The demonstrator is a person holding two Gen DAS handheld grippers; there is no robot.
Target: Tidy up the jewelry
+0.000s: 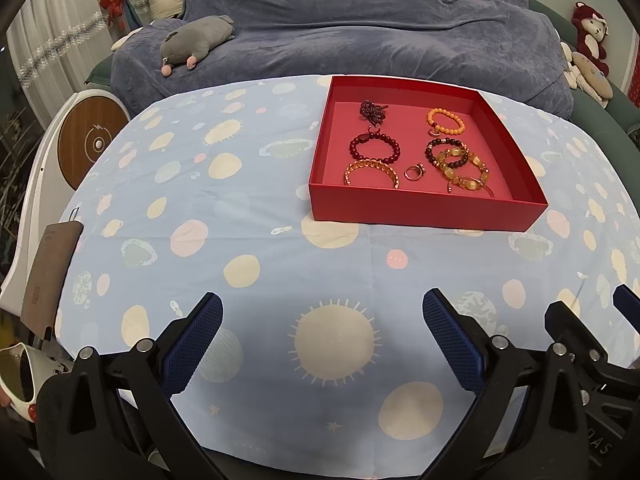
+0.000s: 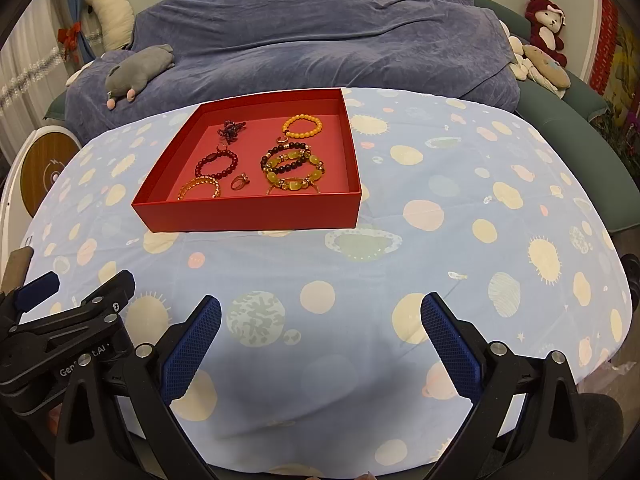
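A red box [image 1: 424, 210] [image 2: 248, 214] stands on the table and holds several pieces of jewelry: an orange bead bracelet [image 1: 446, 121] [image 2: 302, 126], a dark red bead bracelet [image 1: 375, 149] [image 2: 216, 165], a gold bangle [image 1: 372, 174] [image 2: 199, 188], a ring [image 1: 415, 172] [image 2: 239, 182], amber bead bracelets [image 1: 464, 168] [image 2: 294, 170] and a small dark beaded piece [image 1: 372, 110] [image 2: 231, 128]. My left gripper [image 1: 322, 334] is open and empty, near the table's front edge. My right gripper [image 2: 320, 334] is open and empty beside it, well short of the box.
The table wears a light blue cloth with planets and suns [image 1: 224, 208] [image 2: 460, 208]. Behind it is a sofa under a blue-grey cover [image 1: 360, 28] with a grey plush [image 1: 196, 40]. A white round device [image 1: 86, 136] stands at the left.
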